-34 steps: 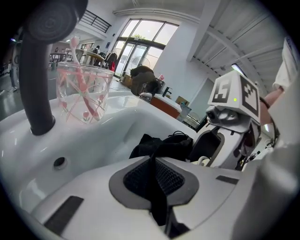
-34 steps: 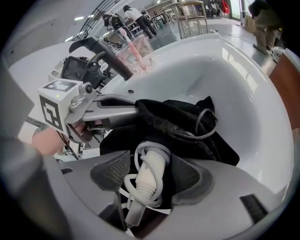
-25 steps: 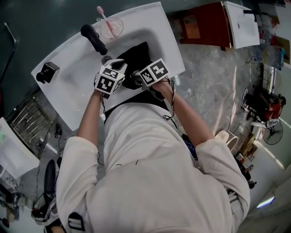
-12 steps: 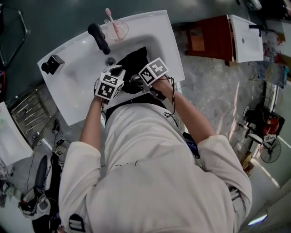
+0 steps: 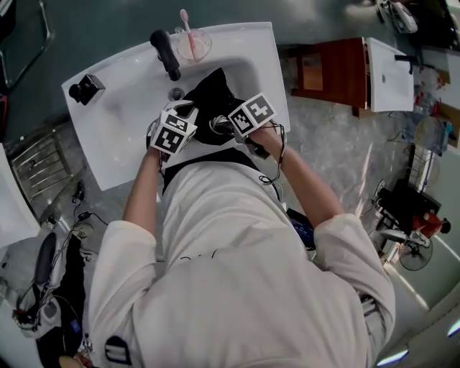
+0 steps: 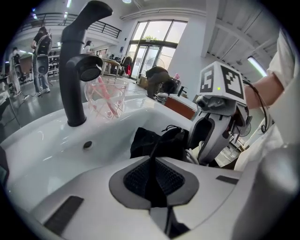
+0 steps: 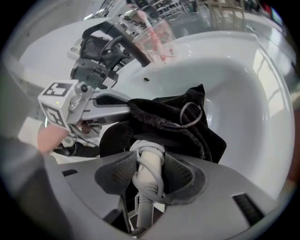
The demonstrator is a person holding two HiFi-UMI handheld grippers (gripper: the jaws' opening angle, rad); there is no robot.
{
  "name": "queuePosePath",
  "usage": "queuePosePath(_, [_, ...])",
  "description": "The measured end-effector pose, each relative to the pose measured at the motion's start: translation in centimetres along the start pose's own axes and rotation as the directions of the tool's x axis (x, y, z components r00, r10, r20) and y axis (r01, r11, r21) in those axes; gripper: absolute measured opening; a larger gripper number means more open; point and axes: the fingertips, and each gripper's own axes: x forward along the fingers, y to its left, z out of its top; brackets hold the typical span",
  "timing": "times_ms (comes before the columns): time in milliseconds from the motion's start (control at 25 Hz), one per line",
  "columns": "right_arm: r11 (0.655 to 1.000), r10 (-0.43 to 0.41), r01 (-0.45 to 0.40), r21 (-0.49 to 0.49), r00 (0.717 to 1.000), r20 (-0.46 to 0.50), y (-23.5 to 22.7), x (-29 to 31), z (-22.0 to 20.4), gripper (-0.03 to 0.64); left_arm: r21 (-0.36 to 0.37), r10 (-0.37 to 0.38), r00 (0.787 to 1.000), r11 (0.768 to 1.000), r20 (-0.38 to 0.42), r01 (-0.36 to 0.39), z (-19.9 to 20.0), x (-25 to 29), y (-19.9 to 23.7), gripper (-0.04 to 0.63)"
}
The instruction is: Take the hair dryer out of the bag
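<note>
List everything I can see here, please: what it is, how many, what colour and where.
Washbasin: one, white, in front of the person.
Faucet: one, black, at the basin's far rim.
Cup: one, clear, beside the faucet, holding a pink toothbrush.
Small boxy object: one, black, on the basin's left corner; unidentifiable.
Bag: one, black, in the bowl.
Hair dryer: one, pale grey, cord wound round its handle, poking from the bag.
Cabinet: one, red-brown, on the floor to the right.
Left gripper: one, grey, fingers shut on the bag's cloth.
Right gripper: one, grey, fingers have just been closing, now on the hair dryer's handle.
</note>
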Motion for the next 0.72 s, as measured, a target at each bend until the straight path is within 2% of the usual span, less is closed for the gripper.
queuePosePath(80, [0.975, -0.132, 0.126, -0.182, 0.991, -0.023, -0.4, -0.5, 0.2, 0.183, 0.014, 0.002, 1.0, 1.0, 0.017, -0.002, 0.3, 0.0, 0.1, 0.043])
queuePosePath(160, [0.911, -0.256, 0.23, -0.341, 0.966, -0.032, -1.2, -0.8, 0.3, 0.183, 0.019, -0.002, 0.999, 1.0, 0.034, 0.002, 0.8, 0.0, -0.1, 0.043])
queuePosePath(200, [0.889, -0.286, 0.251, -0.383, 0.957, -0.038, -1.5, -0.8, 0.1, 0.183, 0.017, -0.005, 0.999, 1.0, 0.035, 0.004, 0.9, 0.0, -0.3, 0.043])
queuePosePath(240, [0.883, -0.294, 0.252, -0.396, 0.955, -0.047, -1.7, -0.7, -0.1, 0.183, 0.015, -0.007, 0.999, 1.0, 0.033, 0.007, 1.0, 0.0, -0.5, 0.043])
queuePosePath(360, [0.922, -0.243, 0.213, -0.324, 0.968, -0.056, -2.5, -0.3, -0.7, 0.183, 0.017, -0.007, 0.999, 1.0, 0.041, 0.006, 1.2, 0.3, -0.9, 0.043])
queuePosePath(520, [0.983, -0.122, 0.116, -0.139, 0.992, -0.038, -3.8, 0.0, -0.4, 0.186, 0.004, -0.007, 0.999, 1.0, 0.035, 0.007, 1.2, 0.6, -1.3, 0.041])
queuePosePath(600, [0.993, -0.09, 0.086, -0.086, 0.995, -0.04, -3.9, 0.0, -0.6, 0.185, 0.008, -0.01, 0.999, 1.0, 0.034, 0.01, 1.3, 0.6, -1.7, 0.041])
queuePosePath(720, [0.994, -0.084, 0.08, -0.072, 0.995, -0.057, -3.6, 0.0, -0.7, 0.183, 0.007, -0.008, 1.0, 1.0, 0.03, 0.008, 1.2, 0.4, -1.9, 0.041])
